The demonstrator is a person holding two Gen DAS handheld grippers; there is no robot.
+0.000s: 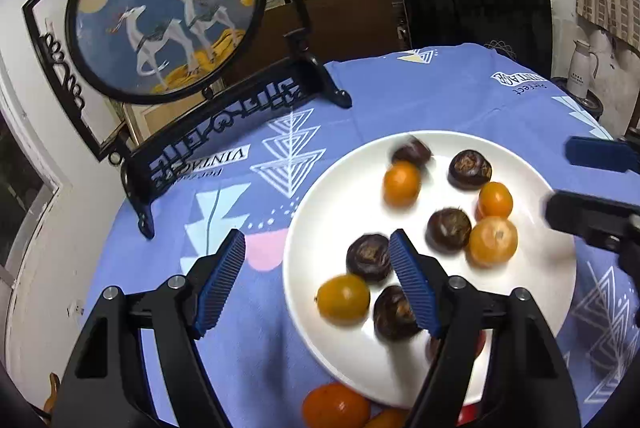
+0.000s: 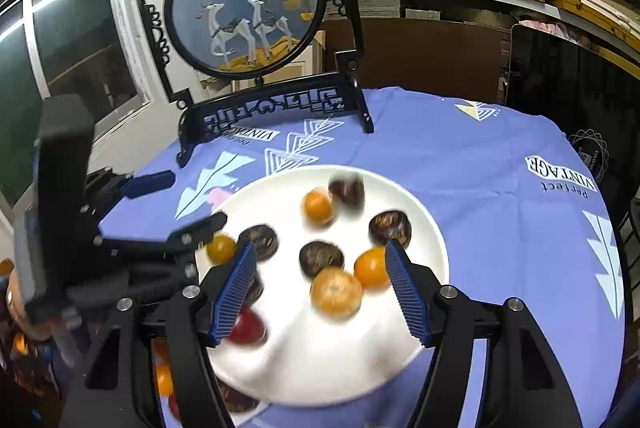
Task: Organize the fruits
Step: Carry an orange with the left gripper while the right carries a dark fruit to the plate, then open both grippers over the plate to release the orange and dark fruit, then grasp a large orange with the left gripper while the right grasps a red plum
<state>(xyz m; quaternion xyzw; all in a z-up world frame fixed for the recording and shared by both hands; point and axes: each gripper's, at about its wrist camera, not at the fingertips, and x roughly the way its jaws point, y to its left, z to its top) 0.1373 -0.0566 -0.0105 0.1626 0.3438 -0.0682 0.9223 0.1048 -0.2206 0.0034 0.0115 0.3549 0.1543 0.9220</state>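
While both tongs hang wide open and empty over the white plate (image 2: 432, 228), the large orange (image 2: 337, 292) lies near its middle, straight ahead between the right tongs (image 2: 320, 292), nearer than the left tongs (image 1: 316, 280).

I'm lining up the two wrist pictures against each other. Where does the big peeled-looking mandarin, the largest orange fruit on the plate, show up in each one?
Left wrist: the mandarin lies right of centre on the plate, just right of a dark chestnut.
Right wrist: the mandarin lies low and central, blurred, between the right gripper's open fingers.
Shared landmark: the round deer screen behind the plate.
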